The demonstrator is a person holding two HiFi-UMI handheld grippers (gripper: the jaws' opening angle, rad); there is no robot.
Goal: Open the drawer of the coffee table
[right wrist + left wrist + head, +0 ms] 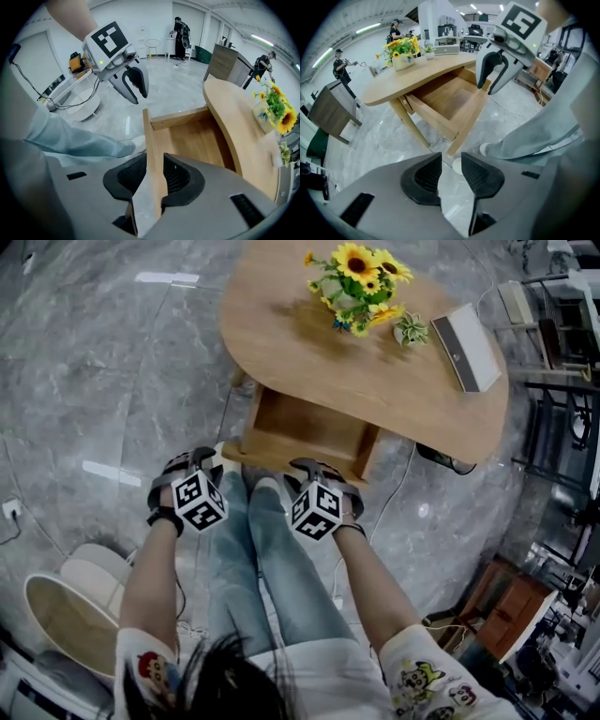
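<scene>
By the drawer [302, 426], both steeply downward: left tool [451, 161] parted, empty; right tool [154, 164] parted astride its front.

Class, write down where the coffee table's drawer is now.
Head view, centre: the drawer stands pulled out from under the coffee table, just ahead of the left gripper and right gripper.
</scene>
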